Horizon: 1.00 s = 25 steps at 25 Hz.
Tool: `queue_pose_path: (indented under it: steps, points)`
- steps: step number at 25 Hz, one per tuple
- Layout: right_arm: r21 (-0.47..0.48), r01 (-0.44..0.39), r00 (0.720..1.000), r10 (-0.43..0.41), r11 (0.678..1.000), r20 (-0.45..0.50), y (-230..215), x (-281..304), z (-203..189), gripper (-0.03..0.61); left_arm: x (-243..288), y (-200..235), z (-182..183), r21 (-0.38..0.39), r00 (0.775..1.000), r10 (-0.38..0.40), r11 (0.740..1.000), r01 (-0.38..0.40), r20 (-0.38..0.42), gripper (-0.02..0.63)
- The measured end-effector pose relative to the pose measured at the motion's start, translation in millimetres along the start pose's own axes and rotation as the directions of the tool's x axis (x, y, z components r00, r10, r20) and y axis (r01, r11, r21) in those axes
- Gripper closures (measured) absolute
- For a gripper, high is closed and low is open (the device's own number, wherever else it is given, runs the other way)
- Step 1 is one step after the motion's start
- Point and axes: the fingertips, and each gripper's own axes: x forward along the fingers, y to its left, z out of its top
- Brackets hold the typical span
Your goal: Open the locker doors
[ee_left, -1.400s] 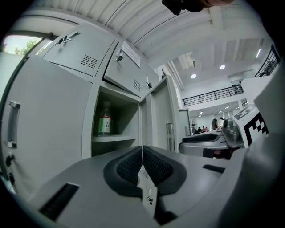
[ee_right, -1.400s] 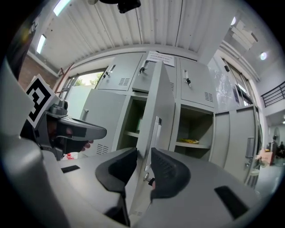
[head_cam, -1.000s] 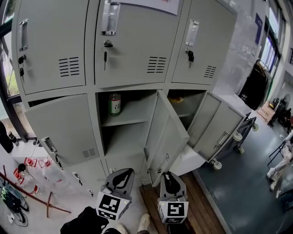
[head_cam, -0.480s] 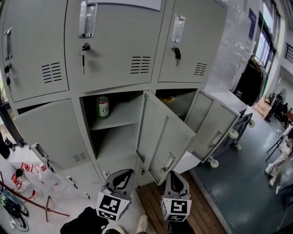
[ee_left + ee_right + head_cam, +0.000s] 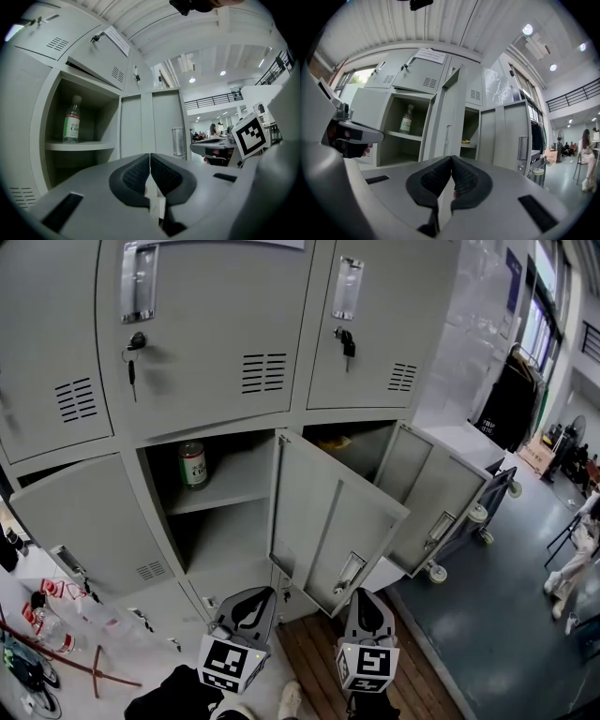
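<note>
Grey locker compartment (image 5: 242,470), bottle (image 5: 192,465) inside

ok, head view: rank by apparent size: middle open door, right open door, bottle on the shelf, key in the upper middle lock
1. middle open door, slightly; it's nearer the camera, so unsure against the next
2. right open door
3. bottle
4. key

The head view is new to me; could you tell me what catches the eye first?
In the lower row of grey lockers, the middle door and the right door stand open. A bottle stands alone on the shelf of the middle compartment, and keys hang from the closed upper doors.
</note>
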Motion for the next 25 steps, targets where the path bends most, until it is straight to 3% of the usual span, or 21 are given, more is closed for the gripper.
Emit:
queue_pose_path:
  steps: [13, 25]
  points:
    - [0.01, 0.001, 1.0, -0.001, 1.0, 0.001, -15.9, 12.6, -2.7, 0.561, 18.7, -1.7, -4.6, -0.008, 1.0, -0.001, 1.0, 0.0, -0.01, 0.589]
    - [0.002, 0.005, 1.0, -0.005, 1.0, 0.02, -7.0, -2.7, 9.8, 0.561, -2.8, 7.8, 6.7, -0.003, 1.0, 0.024, 1.0, -0.024, 0.02, 0.589]
